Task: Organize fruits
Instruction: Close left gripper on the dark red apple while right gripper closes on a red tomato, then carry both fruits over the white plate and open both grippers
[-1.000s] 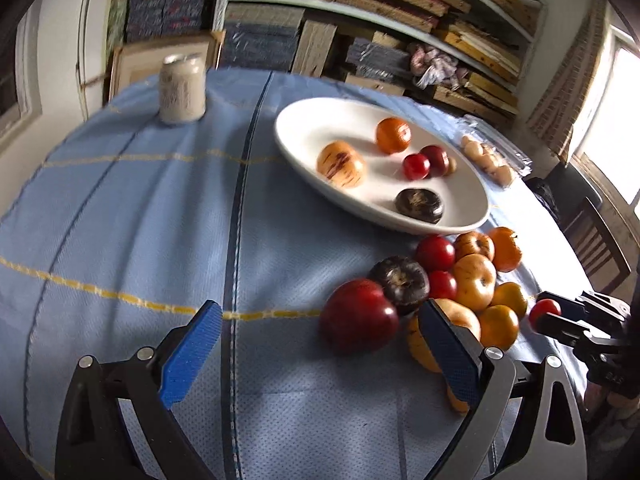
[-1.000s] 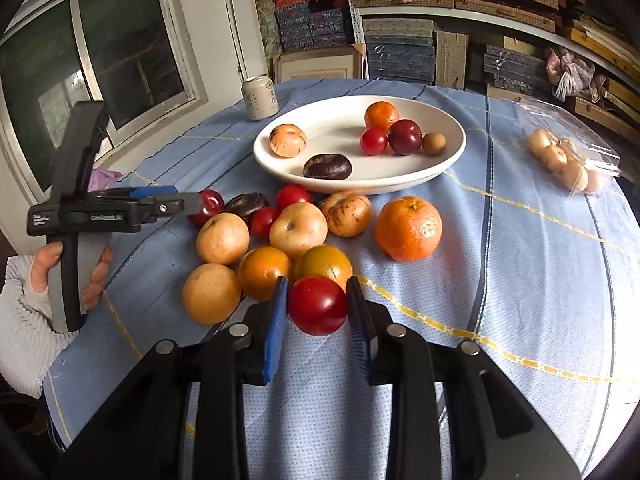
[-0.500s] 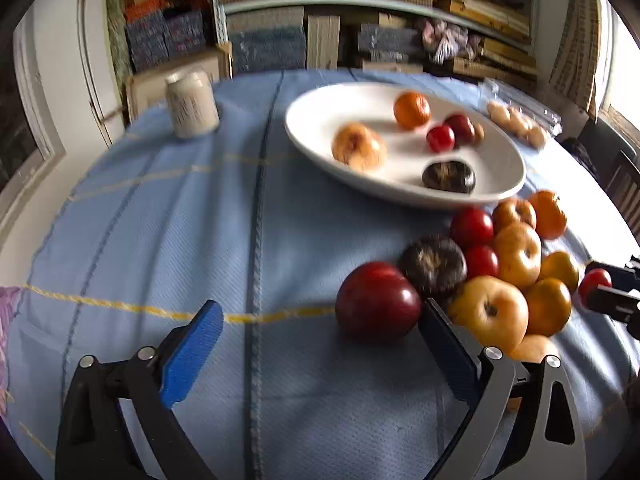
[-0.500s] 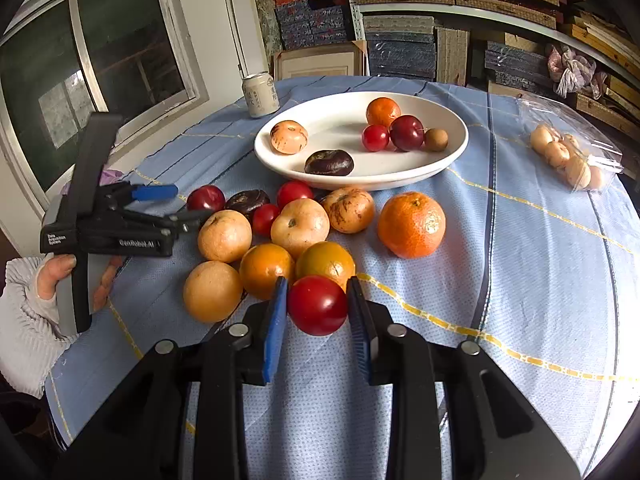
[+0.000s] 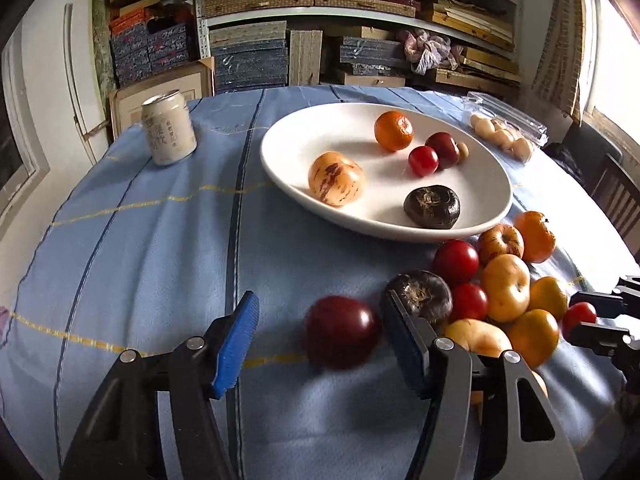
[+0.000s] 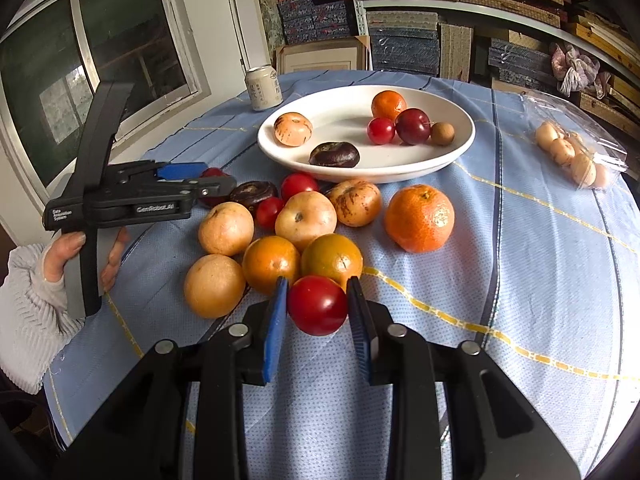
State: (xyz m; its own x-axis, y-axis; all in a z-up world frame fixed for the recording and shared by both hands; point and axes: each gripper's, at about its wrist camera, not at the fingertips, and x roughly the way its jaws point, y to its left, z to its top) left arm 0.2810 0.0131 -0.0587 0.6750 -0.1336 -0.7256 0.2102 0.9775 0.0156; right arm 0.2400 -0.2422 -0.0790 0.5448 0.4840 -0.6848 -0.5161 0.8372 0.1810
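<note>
Six fruits (image 5: pixel 336 178) in white plate (image 5: pixel 280 148)

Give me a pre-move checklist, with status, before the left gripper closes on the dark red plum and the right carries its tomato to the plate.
1. Left gripper open wide enough: ok.
2. Dark red plum between its jaws: ok, nearer the right jaw.
3. Dark brown fruit clear of that jaw: cannot tell, very close.
4. Right gripper shut on red tomato: ok.
5. Free space on white plate: ok.
</note>
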